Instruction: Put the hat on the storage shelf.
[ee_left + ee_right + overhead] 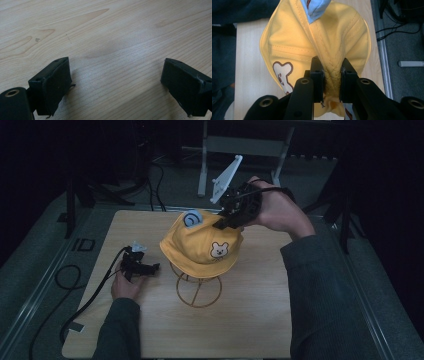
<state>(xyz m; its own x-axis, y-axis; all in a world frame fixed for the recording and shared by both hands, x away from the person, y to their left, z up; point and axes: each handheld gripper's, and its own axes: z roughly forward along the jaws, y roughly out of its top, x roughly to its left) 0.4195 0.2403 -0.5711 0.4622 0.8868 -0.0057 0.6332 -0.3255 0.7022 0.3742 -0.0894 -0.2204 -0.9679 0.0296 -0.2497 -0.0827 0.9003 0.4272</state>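
Note:
A yellow child's hat (pixel 202 245) with a white bear patch (pixel 219 250) and a blue snail ear (pixel 192 218) rests on a gold wire stand (pixel 196 287) in the middle of the wooden table (pixel 250 320). My right gripper (pixel 220 223) pinches a fold of the hat's fabric at its back right; in the right gripper view its jaws are shut on the bunched yellow hat (pixel 332 75). My left gripper (pixel 145 267) lies low on the table to the left of the stand, its jaws wide apart over bare wood (pixel 112 50), holding nothing.
A black cable (pixel 85 295) trails from the left gripper over the table's left edge to the floor. A grey metal frame (pixel 245 145) stands behind the table. Dark floor surrounds the table on all sides.

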